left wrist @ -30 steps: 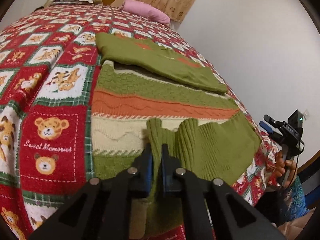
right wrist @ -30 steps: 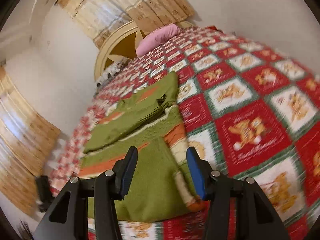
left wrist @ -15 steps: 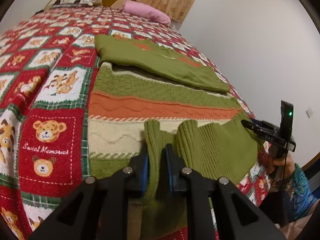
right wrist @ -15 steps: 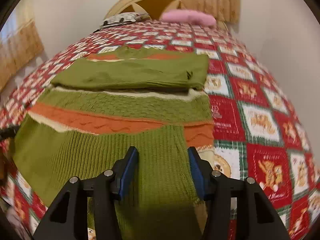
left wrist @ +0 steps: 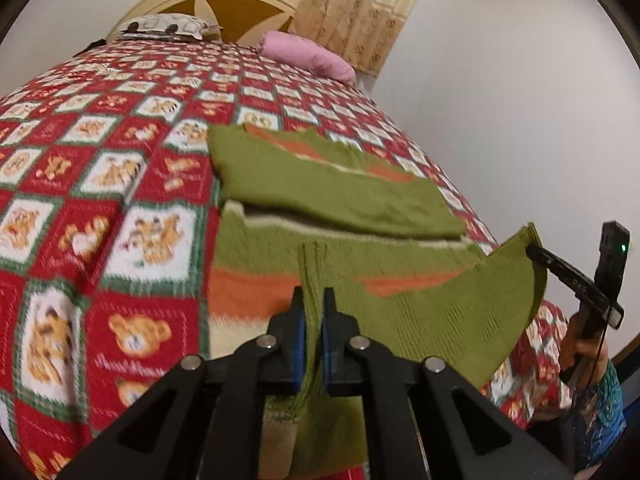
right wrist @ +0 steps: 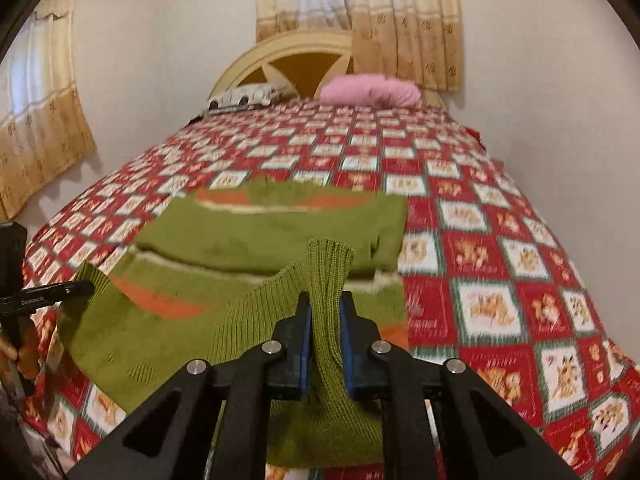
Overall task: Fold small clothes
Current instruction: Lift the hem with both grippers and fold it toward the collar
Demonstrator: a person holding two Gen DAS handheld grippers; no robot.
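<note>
A knitted sweater (left wrist: 280, 276) in green, orange and cream lies on the bed, its sleeves folded across the chest (left wrist: 328, 196). My left gripper (left wrist: 314, 320) is shut on one corner of the green ribbed hem (left wrist: 440, 320) and holds it raised. My right gripper (right wrist: 325, 332) is shut on the other hem corner (right wrist: 330, 264), also raised. The hem hangs stretched between the two grippers above the sweater's body (right wrist: 272, 236). The right gripper shows at the right edge of the left wrist view (left wrist: 576, 284). The left gripper shows at the left edge of the right wrist view (right wrist: 44, 296).
The bed has a red, white and green bear-pattern quilt (left wrist: 100, 200). A pink pillow (right wrist: 370, 90) and a patterned pillow (left wrist: 166, 26) lie at the headboard (right wrist: 304, 56). A white wall (left wrist: 520, 100) runs along the bed's right side. Curtains (right wrist: 40, 120) hang behind.
My right gripper has shut on the hem corner. Both grippers have lifted the hem off the bed and carried it up toward the folded sleeves.
</note>
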